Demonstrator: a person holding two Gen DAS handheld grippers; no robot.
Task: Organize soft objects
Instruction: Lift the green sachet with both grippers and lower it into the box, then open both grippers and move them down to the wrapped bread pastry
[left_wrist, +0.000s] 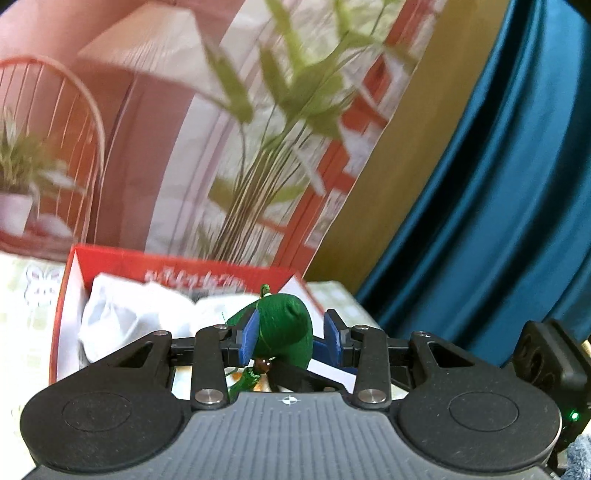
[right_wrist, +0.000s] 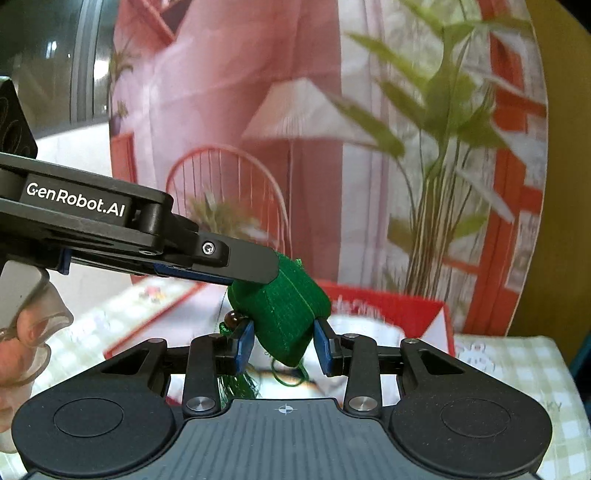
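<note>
green sachet (right_wrist: 284, 314) is held aloft before the red box (left_wrist: 110, 258), pinched by both left claw (left_wrist: 291, 332) and right claw (right_wrist: 282, 345); presumably a shared grip steadies the soft pouch for boxing.

A table (right_wrist: 517, 369) under a pale green checked cloth with white rabbit prints carries everything. Ahead of the claws a red cardboard box (left_wrist: 64, 295) sits directly on it, open at the top, with white cloth bundles (left_wrist: 110, 317) inside, its far wall just beyond the fingertips.
</note>
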